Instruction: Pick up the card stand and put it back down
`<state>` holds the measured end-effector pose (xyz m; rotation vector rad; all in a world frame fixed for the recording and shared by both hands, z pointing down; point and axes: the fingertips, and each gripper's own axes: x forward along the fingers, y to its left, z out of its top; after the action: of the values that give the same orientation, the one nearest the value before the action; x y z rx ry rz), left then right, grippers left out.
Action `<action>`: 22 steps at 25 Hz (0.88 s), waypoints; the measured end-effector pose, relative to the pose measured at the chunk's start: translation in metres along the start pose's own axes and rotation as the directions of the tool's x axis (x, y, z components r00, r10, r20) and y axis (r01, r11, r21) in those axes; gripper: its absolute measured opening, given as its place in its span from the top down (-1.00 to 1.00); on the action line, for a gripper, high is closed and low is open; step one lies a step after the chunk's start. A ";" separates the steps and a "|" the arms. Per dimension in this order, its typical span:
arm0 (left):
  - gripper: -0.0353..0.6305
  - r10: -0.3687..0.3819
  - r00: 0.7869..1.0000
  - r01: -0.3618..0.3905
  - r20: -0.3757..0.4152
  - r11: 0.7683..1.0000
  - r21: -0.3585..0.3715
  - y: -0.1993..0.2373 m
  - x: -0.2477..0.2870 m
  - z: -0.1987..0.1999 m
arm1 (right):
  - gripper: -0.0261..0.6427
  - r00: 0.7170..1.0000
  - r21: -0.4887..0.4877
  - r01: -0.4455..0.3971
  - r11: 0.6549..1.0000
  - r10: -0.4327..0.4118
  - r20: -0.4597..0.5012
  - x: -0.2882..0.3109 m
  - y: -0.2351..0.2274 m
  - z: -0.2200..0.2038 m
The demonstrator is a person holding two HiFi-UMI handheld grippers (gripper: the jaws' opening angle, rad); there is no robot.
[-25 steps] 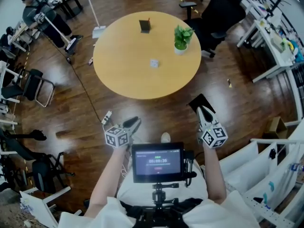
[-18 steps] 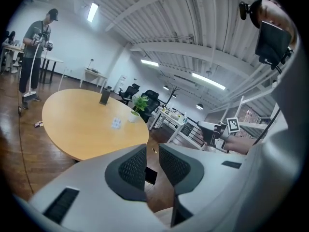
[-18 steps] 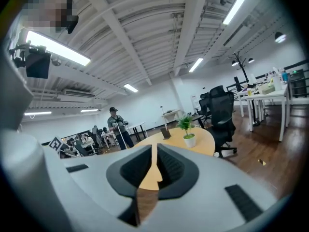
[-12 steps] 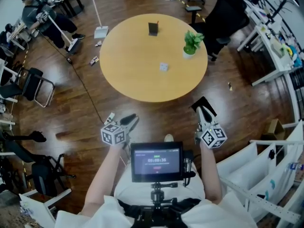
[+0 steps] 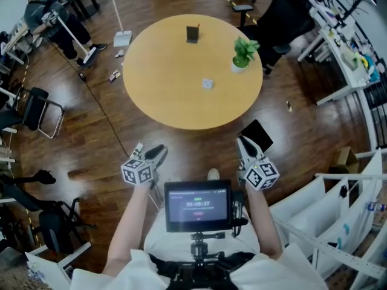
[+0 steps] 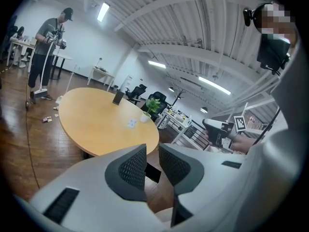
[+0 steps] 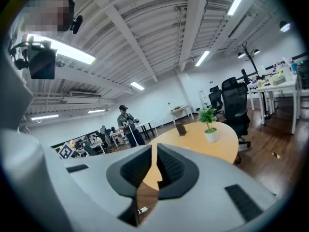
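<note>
The card stand (image 5: 193, 33) is a small dark upright piece on the far side of the round wooden table (image 5: 163, 71). It also shows in the left gripper view as the card stand (image 6: 118, 98) and in the right gripper view as the card stand (image 7: 180, 128). Both grippers hang over the floor on the near side of the table, well away from the stand. My left gripper (image 5: 158, 151) (image 6: 152, 151) has a narrow gap between its jaws and holds nothing. My right gripper (image 5: 243, 144) (image 7: 154, 151) has its jaws nearly together, also with nothing in them.
A potted plant (image 5: 243, 53) and a small white card (image 5: 207, 83) stand on the table. A flat black thing (image 5: 256, 136) lies on the floor by my right gripper. A black office chair (image 5: 284, 11) is behind the table, desks (image 5: 338, 47) are at the right, and a person (image 5: 45, 14) is at the far left.
In the head view both grippers have drifted a little to the left, and the table has shifted slightly right. The jaws look the same as before.
</note>
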<state>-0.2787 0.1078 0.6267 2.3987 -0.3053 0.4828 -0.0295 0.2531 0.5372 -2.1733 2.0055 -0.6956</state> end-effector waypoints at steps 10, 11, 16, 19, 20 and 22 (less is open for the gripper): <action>0.66 -0.013 0.999 0.013 -0.033 1.000 0.014 -0.002 0.021 0.007 | 0.79 1.000 0.002 0.029 1.000 -0.029 0.008 0.004 -0.016 0.014; 0.66 -0.014 0.999 0.014 -0.037 1.000 0.017 -0.004 0.023 0.008 | 0.79 0.999 0.004 0.032 0.999 -0.032 0.011 0.003 -0.020 0.015; 0.66 -0.030 0.999 0.031 -0.043 0.999 0.043 -0.014 0.043 0.025 | 0.79 0.998 0.020 0.047 0.999 -0.048 0.035 -0.002 -0.044 0.018; 0.66 -0.038 0.998 0.041 -0.055 0.998 0.055 -0.021 0.054 0.028 | 0.79 0.997 0.027 0.066 0.997 -0.067 0.048 -0.009 -0.058 0.019; 0.66 -0.041 0.998 0.044 -0.056 0.997 0.058 -0.024 0.057 0.030 | 0.79 0.996 0.029 0.071 0.997 -0.072 0.050 -0.012 -0.061 0.020; 0.66 -0.047 0.997 0.051 -0.057 0.997 0.066 -0.027 0.062 0.036 | 0.79 0.995 0.030 0.079 0.996 -0.081 0.054 -0.017 -0.068 0.024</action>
<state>-0.2038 0.0994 0.6117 2.4476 -0.2083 0.5443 0.0414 0.2728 0.5372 -2.2424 1.8801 -0.6615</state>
